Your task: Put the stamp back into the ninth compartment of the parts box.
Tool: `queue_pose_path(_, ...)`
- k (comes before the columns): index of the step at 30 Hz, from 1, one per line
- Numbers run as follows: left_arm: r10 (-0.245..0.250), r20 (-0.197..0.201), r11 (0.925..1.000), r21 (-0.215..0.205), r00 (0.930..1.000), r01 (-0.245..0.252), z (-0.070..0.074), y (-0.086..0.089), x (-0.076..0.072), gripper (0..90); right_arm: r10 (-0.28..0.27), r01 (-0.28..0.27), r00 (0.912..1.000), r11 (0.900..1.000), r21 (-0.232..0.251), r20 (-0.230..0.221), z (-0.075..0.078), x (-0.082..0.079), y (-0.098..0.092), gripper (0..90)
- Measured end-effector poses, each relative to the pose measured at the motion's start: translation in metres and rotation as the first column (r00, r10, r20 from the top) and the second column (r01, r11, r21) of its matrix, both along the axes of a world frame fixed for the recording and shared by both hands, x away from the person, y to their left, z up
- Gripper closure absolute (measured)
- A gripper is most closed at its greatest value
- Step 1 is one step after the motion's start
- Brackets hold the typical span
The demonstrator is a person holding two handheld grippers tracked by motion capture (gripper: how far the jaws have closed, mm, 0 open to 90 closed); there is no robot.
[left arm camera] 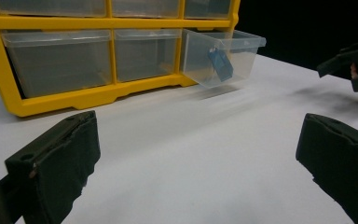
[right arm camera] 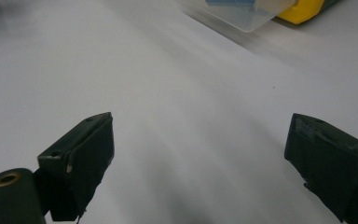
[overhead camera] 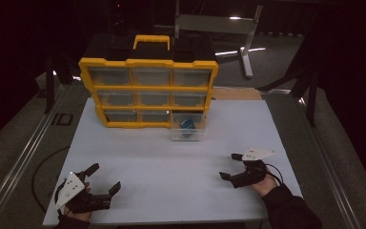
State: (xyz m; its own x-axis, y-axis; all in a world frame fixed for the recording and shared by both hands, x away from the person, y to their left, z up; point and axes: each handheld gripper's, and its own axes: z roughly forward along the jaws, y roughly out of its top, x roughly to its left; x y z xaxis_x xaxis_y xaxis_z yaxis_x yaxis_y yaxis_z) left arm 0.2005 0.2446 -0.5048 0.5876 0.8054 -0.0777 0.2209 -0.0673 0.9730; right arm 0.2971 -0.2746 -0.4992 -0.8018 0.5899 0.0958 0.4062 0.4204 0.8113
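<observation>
Drawer (overhead camera: 188, 130) of clear plastic, pulled partway out of the yellow organizer (overhead camera: 148, 92), is the thing nearest both claws, and it sits at the bottom right corner of that organizer. Nearest the table's front edge, well short of the organizer, the left gripper (overhead camera: 98, 179) rests low with its jaws spread wide and nothing between them; the left gripper view shows only bare white table (left arm camera: 186, 154) in the gap. The right gripper (overhead camera: 233, 165), also well in front of the organizer and off to its right, has its jaws parted too and holds nothing. Farther back, the drawer juts forward from the organizer's face toward the person, its long axis running front to back and its open top facing up. A small blue object (left arm camera: 220, 65) lies inside it, leaning against the front wall; what it is cannot be told. Behind it, the organizer stands upright with three rows of three clear drawers; the other eight are pushed in, and their contents cannot be made out. A yellow handle (overhead camera: 151, 41) tops the organizer at the far end.
</observation>
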Motion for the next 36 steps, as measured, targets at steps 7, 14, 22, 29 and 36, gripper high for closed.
queue_pose_path(7, 0.0, 0.001, 1.0, 0.001, 1.0, 0.0, 0.0, 0.0, 0.0, 0.3, -0.031, 0.032, 0.998, 0.999, -0.017, 0.054, 0.0, -0.019, -0.006, 8.3)
queue_pose_path(14, -0.001, 0.0, 1.0, 0.0, 1.0, 0.001, 0.0, 0.0, 0.0, 0.3, -0.08, 0.082, 0.9927, 0.996, -0.019, 0.09, -0.005, -0.032, -0.013, 8.3)
queue_pose_path(22, -0.001, 0.0, 1.0, 0.002, 1.0, 0.001, 0.0, 0.0, 0.0, 0.3, -0.137, 0.144, 0.9801, 0.989, -0.043, 0.144, -0.01, -0.04, -0.017, 8.3)
queue_pose_path(29, -0.002, -0.002, 1.0, 0.002, 1.0, 0.002, 0.0, 0.0, 0.0, 0.3, -0.14, 0.149, 0.9784, 0.988, -0.049, 0.152, -0.014, -0.038, -0.014, 8.3)
queue_pose_path(36, -0.002, -0.004, 1.0, 0.003, 1.0, 0.002, -0.001, -0.001, 0.0, 0.3, -0.173, 0.179, 0.9753, 0.983, -0.03, 0.137, -0.015, -0.035, -0.015, 8.3)
